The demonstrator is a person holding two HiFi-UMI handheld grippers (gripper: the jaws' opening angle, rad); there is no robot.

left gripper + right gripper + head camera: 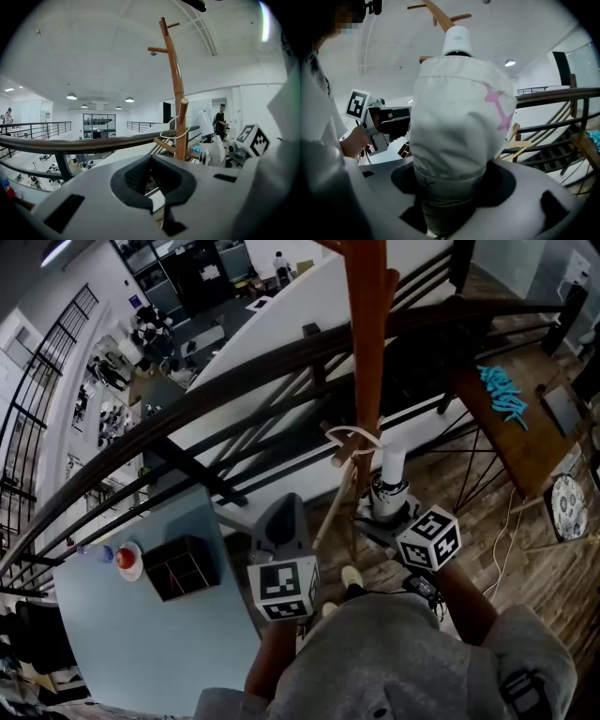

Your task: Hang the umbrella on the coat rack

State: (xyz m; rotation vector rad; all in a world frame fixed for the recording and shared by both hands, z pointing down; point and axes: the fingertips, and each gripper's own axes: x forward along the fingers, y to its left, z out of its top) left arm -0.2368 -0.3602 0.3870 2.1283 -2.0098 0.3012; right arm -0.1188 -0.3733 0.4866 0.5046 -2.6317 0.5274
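The wooden coat rack [368,352] rises just ahead of me, its pegs branching off the pole. My right gripper [386,495] is shut on a folded white umbrella [391,465] held upright beside the pole. The umbrella's white strap loop [352,439] lies around a low peg [341,457]. In the right gripper view the umbrella [459,122], white with pink marks, fills the jaws of the right gripper [450,187]. My left gripper [281,526] hovers left of the rack with nothing in it. In its own view the left gripper [152,183] looks shut, and the strap loop [169,133] hangs on the rack [177,93].
A dark railing [234,371] runs behind the rack over a drop to a lower floor. At the left, a light blue table [141,634] carries a black box [181,566]. A wooden table [525,446] with turquoise items [503,395] stands at the right.
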